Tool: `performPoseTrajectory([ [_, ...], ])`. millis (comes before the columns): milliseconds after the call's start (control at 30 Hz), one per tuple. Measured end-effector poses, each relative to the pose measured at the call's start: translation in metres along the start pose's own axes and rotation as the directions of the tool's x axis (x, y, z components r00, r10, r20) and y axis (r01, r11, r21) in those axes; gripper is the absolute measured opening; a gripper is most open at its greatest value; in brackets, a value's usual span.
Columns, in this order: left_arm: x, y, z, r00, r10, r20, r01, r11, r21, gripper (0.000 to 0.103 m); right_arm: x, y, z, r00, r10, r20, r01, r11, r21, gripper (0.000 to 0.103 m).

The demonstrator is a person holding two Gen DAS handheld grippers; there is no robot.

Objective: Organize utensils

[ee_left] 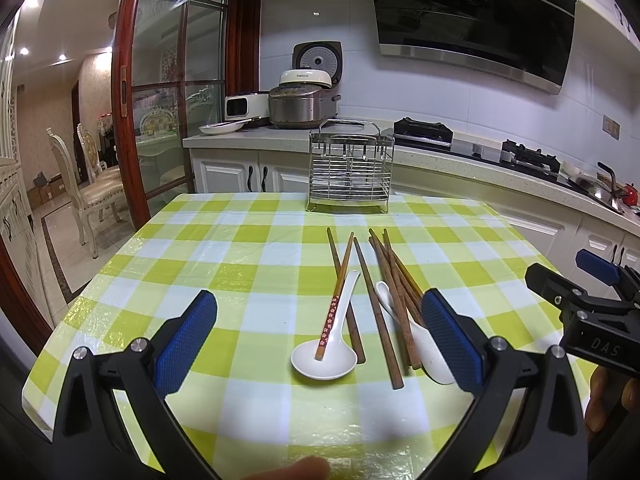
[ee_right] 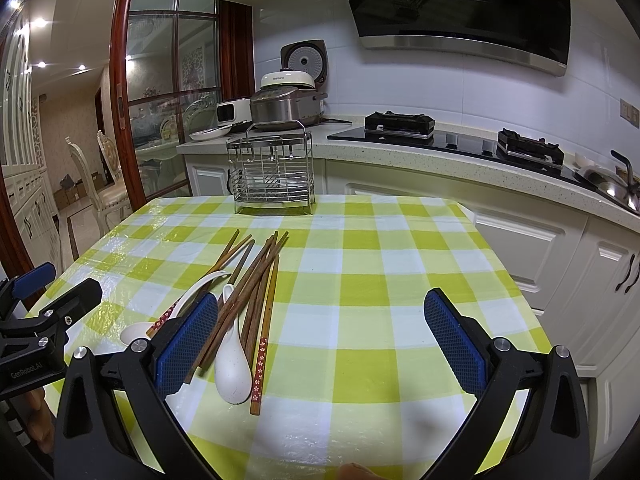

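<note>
Left gripper [ee_left: 320, 330]: fingers wide apart, empty, hovering over the nearer white spoon [ee_left: 326, 354].
Right gripper [ee_right: 320, 336]: also spread, holding nothing.
Utensils: 2 spoons and loose chopsticks [ee_right: 244, 296] lie crossed on the checked tablecloth [ee_right: 380, 300] — wire caddy [ee_left: 350, 172] stands well behind.
Technique: lift the flower-patterned chopstick [ee_left: 336, 304] off the bowl first — then grip the spoon by its handle.

A rack [ee_left: 350, 168] stands at the far edge of the surface [ee_left: 240, 264], with a counter [ee_left: 460, 160] behind it. Nearer lie loose chopsticks [ee_left: 394, 280] and two spoons: the left spoon [ee_left: 326, 354] has one chopstick's [ee_left: 338, 300] end resting in its bowl, and the right spoon [ee_right: 232, 364] lies among the other chopsticks.
</note>
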State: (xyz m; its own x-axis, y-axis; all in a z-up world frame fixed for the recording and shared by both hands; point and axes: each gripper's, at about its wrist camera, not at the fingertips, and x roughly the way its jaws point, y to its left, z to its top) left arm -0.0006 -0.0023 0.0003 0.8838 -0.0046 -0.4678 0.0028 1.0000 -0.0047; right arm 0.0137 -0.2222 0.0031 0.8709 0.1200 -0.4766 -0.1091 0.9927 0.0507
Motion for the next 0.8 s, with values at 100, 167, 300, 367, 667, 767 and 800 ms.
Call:
performPoseTrajectory([
  [100,-0.0008,0.0006,0.0024,1.0,-0.003,0.0,0.003,1.0,0.001,0.099,-0.0001,-0.0001,0.0,1.0,-0.001,0.0,0.001,1.0,0.0,0.097],
  [167,-0.0011,0.0004,0.003,1.0,-0.004,0.0,0.004,1.0,0.001,0.099,0.0,-0.0003,0.0001,1.0,0.0,0.0,0.0,1.0,0.0,0.097],
  [300,-0.0013,0.0,0.0035,1.0,-0.004,0.001,0.004,1.0,0.002,0.099,-0.0002,-0.0002,-0.0001,1.0,-0.001,0.001,0.001,1.0,0.0,0.097],
  [367,-0.0013,0.0004,0.003,1.0,-0.004,0.001,0.004,1.0,0.001,0.099,-0.0002,0.0,-0.0001,1.0,0.0,0.0,0.0,1.0,0.0,0.097],
  [667,-0.0014,0.0001,0.0031,1.0,-0.005,0.002,0.005,1.0,0.001,0.099,-0.0008,-0.0002,0.0005,1.0,0.0,0.001,0.0,1.0,-0.001,0.097],
  [767,-0.0013,0.0002,0.0031,1.0,-0.005,0.001,0.005,1.0,0.001,0.099,-0.0009,-0.0002,0.0005,1.0,0.0,0.001,0.0,1.0,0.0,0.097],
  [800,-0.0014,0.0001,0.0032,1.0,-0.005,0.001,0.005,1.0,0.001,0.099,-0.001,-0.0002,0.0005,1.0,0.0,0.002,0.0,1.0,0.0,0.097],
])
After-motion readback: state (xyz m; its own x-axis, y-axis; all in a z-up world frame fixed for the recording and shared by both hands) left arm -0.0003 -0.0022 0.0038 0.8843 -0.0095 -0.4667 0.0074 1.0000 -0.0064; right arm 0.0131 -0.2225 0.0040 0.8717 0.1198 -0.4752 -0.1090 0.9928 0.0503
